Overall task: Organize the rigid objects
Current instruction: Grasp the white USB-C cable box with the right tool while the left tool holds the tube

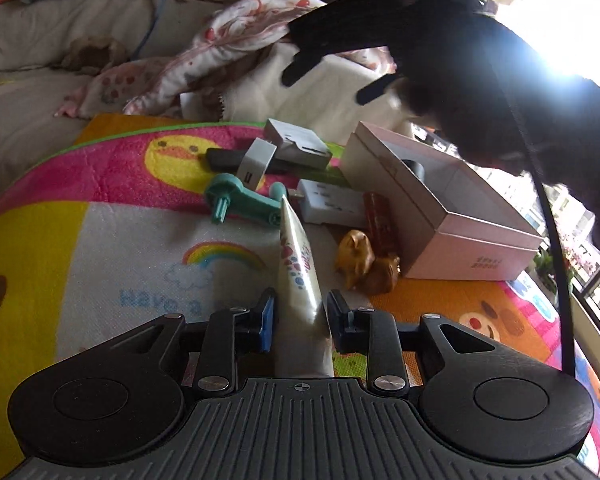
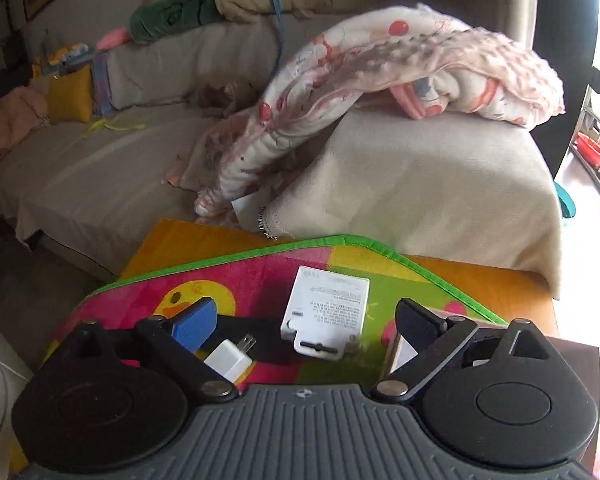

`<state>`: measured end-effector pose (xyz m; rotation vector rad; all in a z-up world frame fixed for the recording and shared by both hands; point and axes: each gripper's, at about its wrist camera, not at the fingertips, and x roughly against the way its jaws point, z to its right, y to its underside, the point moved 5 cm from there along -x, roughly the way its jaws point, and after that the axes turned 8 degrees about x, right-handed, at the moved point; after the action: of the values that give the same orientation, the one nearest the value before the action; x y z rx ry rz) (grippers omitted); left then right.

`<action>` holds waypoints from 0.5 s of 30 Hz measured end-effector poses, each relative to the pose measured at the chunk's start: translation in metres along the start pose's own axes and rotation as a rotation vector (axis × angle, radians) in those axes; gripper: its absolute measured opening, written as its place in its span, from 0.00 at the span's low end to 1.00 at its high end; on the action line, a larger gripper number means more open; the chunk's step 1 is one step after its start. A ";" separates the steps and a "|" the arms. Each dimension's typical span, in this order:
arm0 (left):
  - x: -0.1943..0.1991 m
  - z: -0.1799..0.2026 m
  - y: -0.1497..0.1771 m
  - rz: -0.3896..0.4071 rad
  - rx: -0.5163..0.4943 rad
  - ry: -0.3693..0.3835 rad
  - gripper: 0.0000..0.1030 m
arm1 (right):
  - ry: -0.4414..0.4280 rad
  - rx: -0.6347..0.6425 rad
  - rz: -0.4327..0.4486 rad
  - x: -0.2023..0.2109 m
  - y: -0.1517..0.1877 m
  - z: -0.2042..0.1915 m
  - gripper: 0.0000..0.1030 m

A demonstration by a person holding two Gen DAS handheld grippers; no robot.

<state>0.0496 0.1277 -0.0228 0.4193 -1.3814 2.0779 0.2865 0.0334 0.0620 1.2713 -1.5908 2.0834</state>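
My left gripper [image 1: 299, 314] is shut on a cream tube [image 1: 298, 268] with a flower print, held over the colourful play mat [image 1: 132, 168]. Ahead lie a teal plastic crank [image 1: 236, 200], a white power strip [image 1: 332, 202], brown animal figurines [image 1: 366, 266], a white plug adapter [image 1: 256, 164] and a grey box [image 1: 298, 144]. An open pink box [image 1: 440, 208] stands at the right. My right gripper [image 2: 304, 322] is open above the mat, over a white charger pack [image 2: 326, 306] and the white plug adapter [image 2: 230, 360]. It also shows as a dark shape [image 1: 340, 44] in the left wrist view.
A beige sofa [image 2: 112, 176] with a pink patterned blanket [image 2: 380, 68] stands behind the mat. A bright window [image 1: 572, 32] is at the right. A black cable [image 1: 552, 240] hangs past the pink box. The mat's green edge [image 2: 380, 250] lies close to the sofa.
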 end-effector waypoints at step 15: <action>-0.001 0.001 0.004 0.000 0.019 0.068 0.29 | 0.159 0.200 -0.201 -0.103 0.004 -0.035 0.69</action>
<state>0.0477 0.1258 -0.0260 0.3529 -1.3230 2.0878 0.3286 0.0938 -0.0183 1.2328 -1.1628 2.1949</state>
